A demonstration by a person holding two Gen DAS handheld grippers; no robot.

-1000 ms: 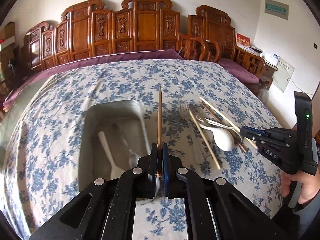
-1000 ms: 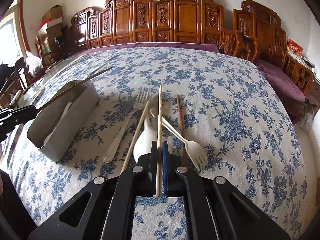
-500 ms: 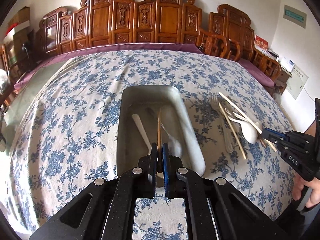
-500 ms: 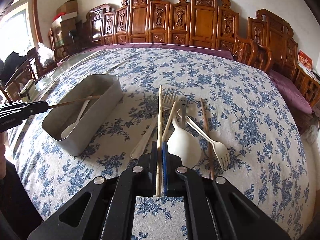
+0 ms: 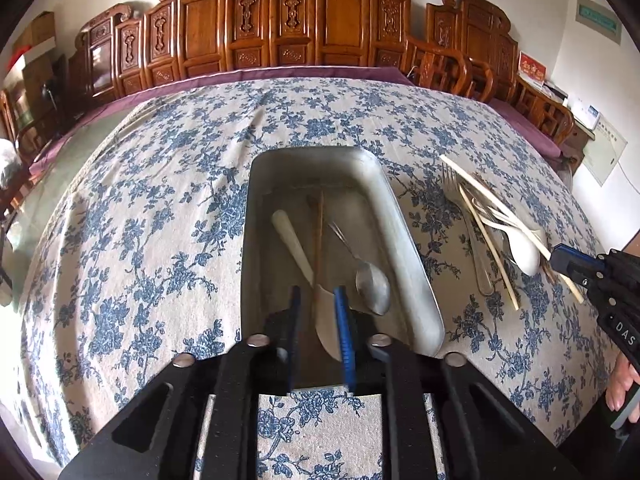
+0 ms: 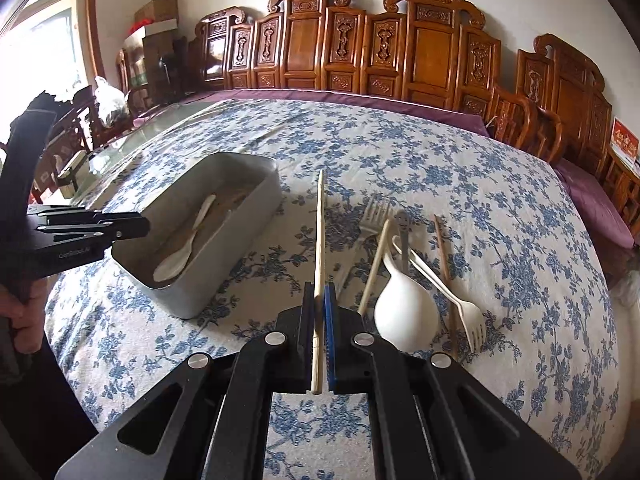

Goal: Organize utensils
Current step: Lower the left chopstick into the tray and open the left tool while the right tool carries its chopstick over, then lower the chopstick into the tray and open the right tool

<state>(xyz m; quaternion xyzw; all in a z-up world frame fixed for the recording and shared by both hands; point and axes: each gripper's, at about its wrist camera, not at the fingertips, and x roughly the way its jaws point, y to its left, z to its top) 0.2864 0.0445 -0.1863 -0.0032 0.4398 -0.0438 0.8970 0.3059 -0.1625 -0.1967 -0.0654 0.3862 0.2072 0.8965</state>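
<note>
A: How will the pale, thin wooden chopstick (image 6: 319,248) handle?

B: Light, stiff, smooth enough to swivel. The right tool (image 6: 319,308) is clamped shut on it near its lower end, the shaft running straight ahead above the table (image 6: 500,208); a hold nearer mid-length would steady it.

A: And the left tool (image 5: 317,300)?

B: Its jaws are opening, nothing pressed between them. A second ago they pinched a brown wooden chopstick (image 5: 319,232); that now lies just ahead in the grey rectangular metal tray (image 5: 404,240), between a white plastic spoon (image 5: 294,246) and a metal spoon (image 5: 372,284).
</note>
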